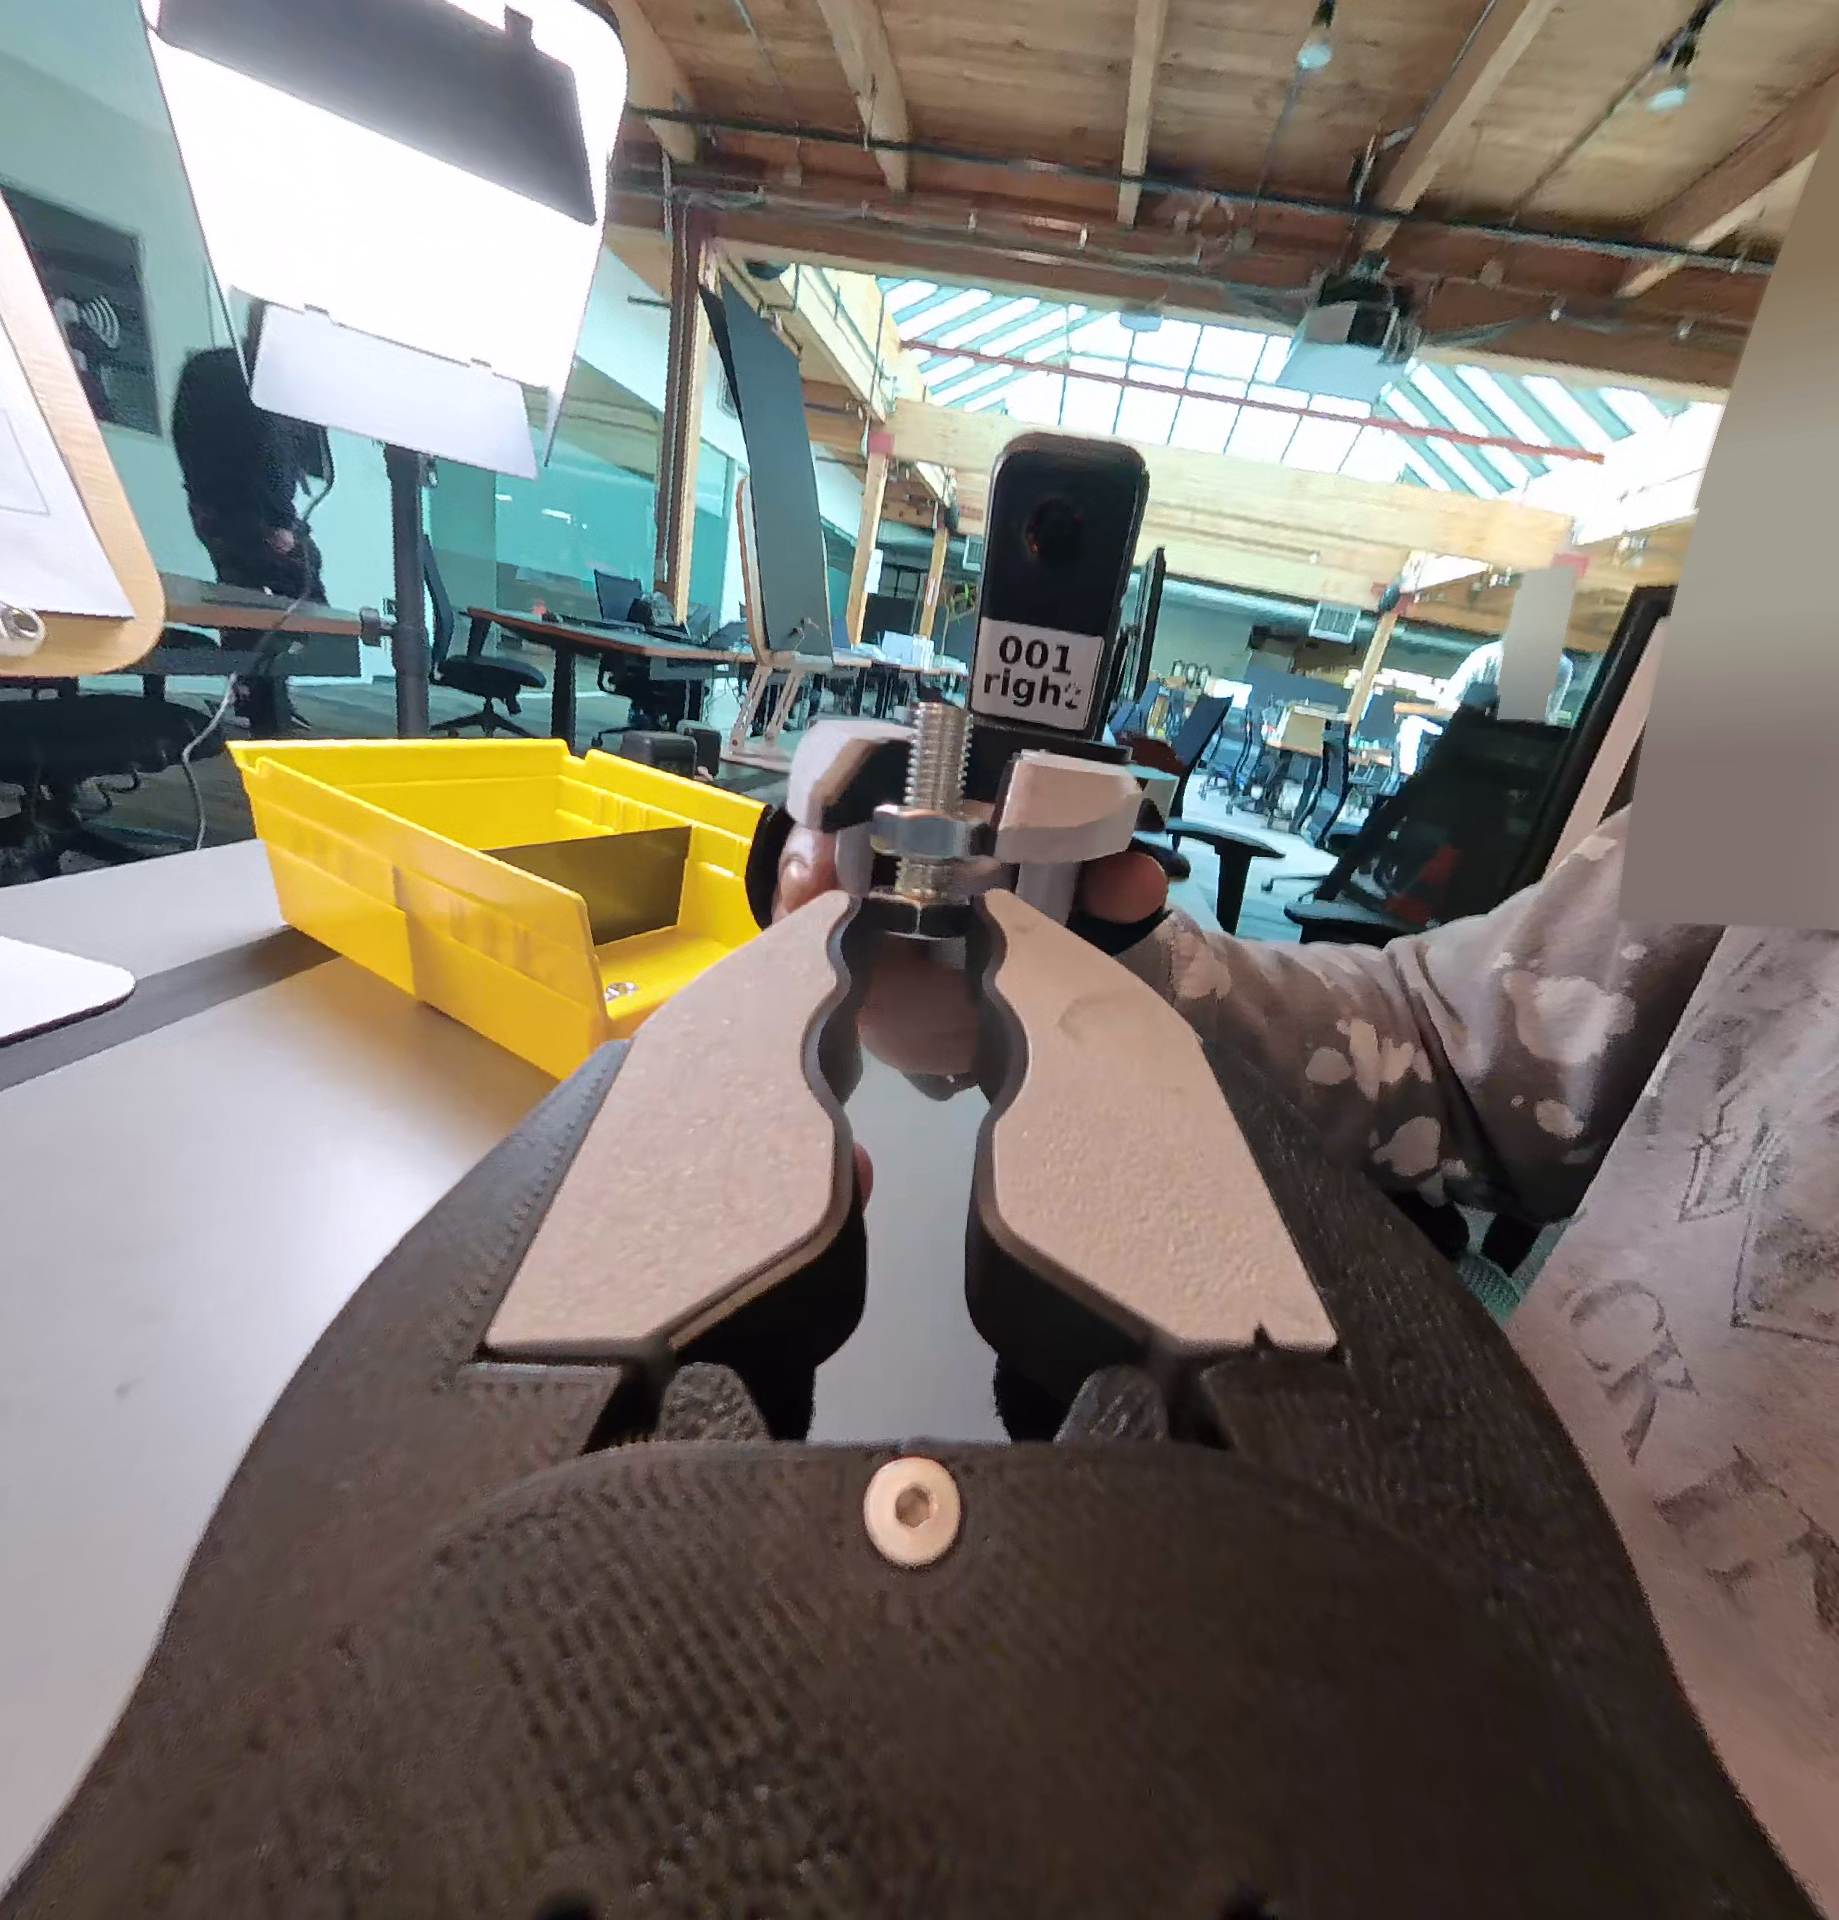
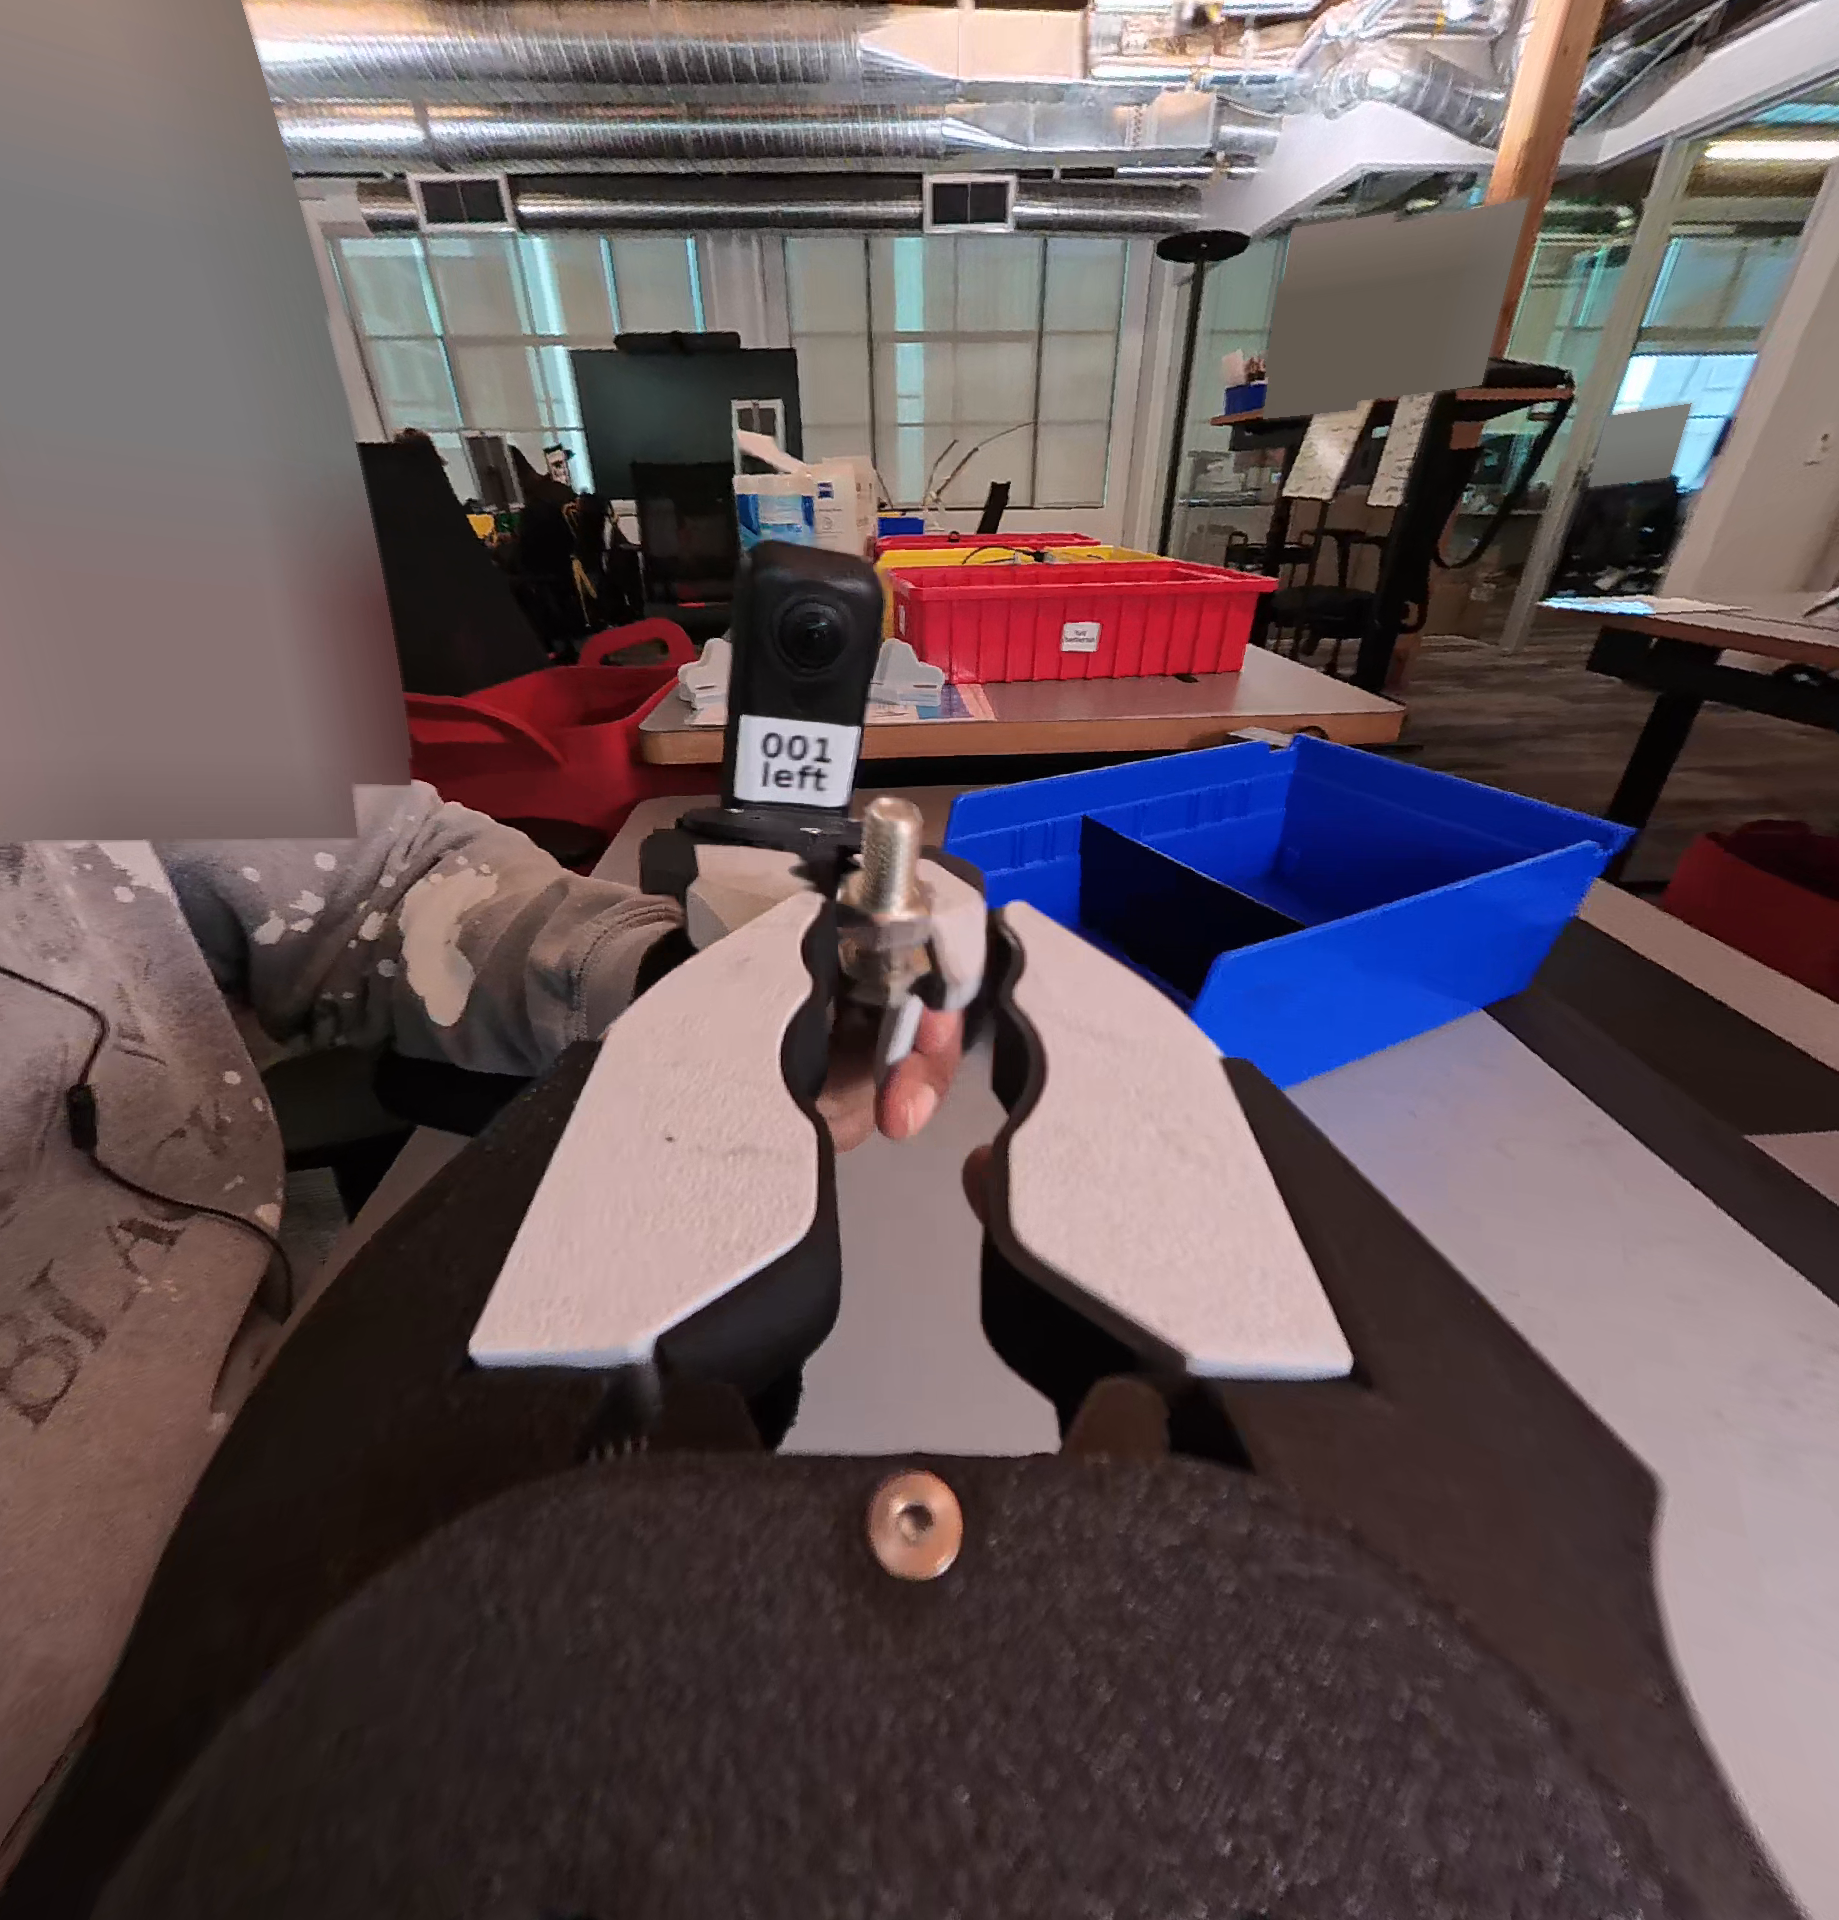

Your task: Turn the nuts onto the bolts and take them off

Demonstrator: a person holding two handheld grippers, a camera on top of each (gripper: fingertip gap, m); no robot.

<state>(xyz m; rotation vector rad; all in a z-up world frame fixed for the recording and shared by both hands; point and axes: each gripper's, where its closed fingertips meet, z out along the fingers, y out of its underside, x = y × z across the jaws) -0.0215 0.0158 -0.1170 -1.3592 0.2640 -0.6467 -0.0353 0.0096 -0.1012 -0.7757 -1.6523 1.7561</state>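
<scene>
Steel bolt stands upright between both claws above the counter: left claw pinches its head, right claw clamps the nut; yellow bin left, well apart.

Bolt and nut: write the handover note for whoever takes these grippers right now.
Left gripper: shut on the bolt at its head, shaft upright, held in the air.
Right gripper: shut on the nut, which sits low on the thread, near the head.
Yellow bin on the table at the left, blue bin at the right.
Done: nut is threaded on.
Left: whether it is going on or coming off cannot be told; finish that turn.
</scene>
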